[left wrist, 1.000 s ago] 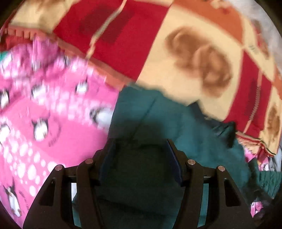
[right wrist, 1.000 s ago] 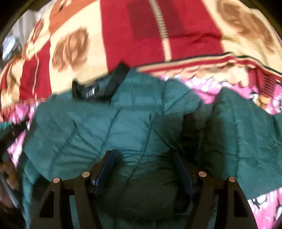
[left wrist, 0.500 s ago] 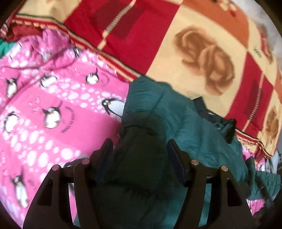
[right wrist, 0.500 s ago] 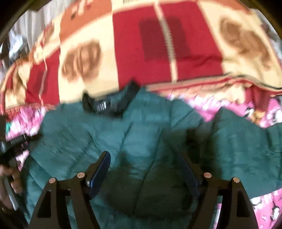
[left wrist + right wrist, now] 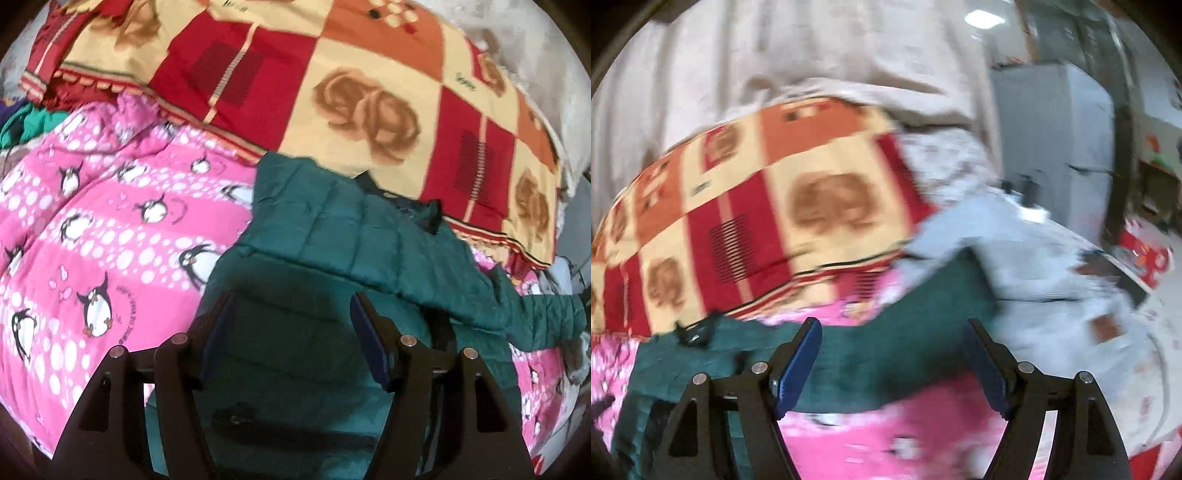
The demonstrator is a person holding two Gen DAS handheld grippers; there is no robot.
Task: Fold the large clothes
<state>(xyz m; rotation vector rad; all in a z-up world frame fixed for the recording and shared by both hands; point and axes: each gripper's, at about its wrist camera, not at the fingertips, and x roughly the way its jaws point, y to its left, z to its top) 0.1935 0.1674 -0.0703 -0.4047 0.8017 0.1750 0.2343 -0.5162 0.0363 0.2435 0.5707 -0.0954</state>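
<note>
Left wrist view shows the left gripper with fingers spread wide, empty, above the green quilted jacket lying on the pink penguin blanket; its hem is cut off at 6 o'clock. The right wrist view is blurred: the right gripper gapes empty, with a grey cabinet at 2 o'clock.

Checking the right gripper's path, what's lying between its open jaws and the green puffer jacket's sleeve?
Only pink penguin bedding, seen in the right wrist view; the green puffer jacket sleeve crosses just beyond the right gripper.
</note>
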